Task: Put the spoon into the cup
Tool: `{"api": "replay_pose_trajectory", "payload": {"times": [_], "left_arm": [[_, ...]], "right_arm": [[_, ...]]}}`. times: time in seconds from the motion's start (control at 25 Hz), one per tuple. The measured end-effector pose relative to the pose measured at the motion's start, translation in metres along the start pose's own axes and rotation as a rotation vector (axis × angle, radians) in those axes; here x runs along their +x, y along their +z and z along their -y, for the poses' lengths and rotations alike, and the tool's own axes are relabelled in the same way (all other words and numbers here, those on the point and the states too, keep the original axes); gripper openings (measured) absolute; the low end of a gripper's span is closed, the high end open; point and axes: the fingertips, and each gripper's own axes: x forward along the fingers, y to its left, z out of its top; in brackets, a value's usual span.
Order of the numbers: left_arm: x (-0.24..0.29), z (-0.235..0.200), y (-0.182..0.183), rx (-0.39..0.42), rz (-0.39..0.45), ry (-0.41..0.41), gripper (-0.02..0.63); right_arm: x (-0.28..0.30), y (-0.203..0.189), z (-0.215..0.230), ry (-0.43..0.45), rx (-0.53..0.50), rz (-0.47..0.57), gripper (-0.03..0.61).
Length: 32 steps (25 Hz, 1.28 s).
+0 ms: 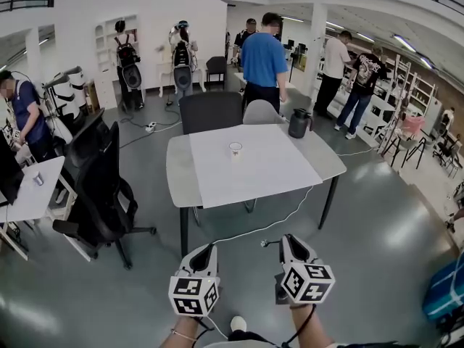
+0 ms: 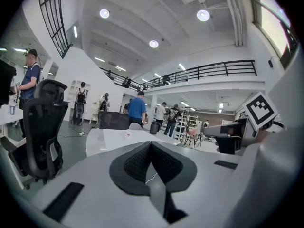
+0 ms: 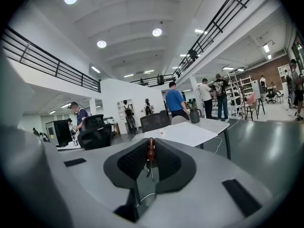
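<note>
A white paper cup (image 1: 235,149) stands near the far middle of a white table (image 1: 246,172), well ahead of both grippers. It shows small in the left gripper view (image 2: 128,134) and the right gripper view (image 3: 162,133). My right gripper (image 1: 284,239) is shut on a spoon (image 3: 150,149) with a brown handle, held upright between its jaws (image 3: 150,146). My left gripper (image 1: 210,248) hangs beside it over the floor, jaws shut with nothing between them (image 2: 151,148).
A black jug (image 1: 299,123) sits at the table's far right corner. Grey chairs (image 1: 211,111) stand behind the table; a black office chair (image 1: 101,187) and a white desk (image 1: 29,191) are at left. A cable (image 1: 268,225) trails to the floor. Several people stand beyond.
</note>
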Motion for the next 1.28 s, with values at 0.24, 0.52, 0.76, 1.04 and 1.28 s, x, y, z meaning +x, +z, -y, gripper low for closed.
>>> {"api": "replay_pose_trajectory", "payload": {"times": [0.24,0.52,0.76,1.04,1.28], "left_arm": [[0.055,-0.003,0.029,0.013,0.018,0.023,0.018],[0.110,-0.006,0.033,0.002,0.024,0.042,0.018],[0.135,-0.013,0.026,-0.014,-0.003,0.060,0.018],[0.160,-0.029,0.020,-0.012,-0.025,0.058,0.018],[0.205,-0.041,0.033,-0.009,-0.018,0.047,0.018]], "right_arm": [[0.046,0.033,0.029,0.011,0.006,0.018,0.061],[0.089,0.040,0.060,0.024,-0.010,-0.004,0.061],[0.115,0.037,0.076,0.021,0.005,-0.031,0.061],[0.142,0.024,0.084,0.007,0.028,-0.054,0.061],[0.183,0.041,0.099,-0.006,0.037,-0.042,0.061]]}}
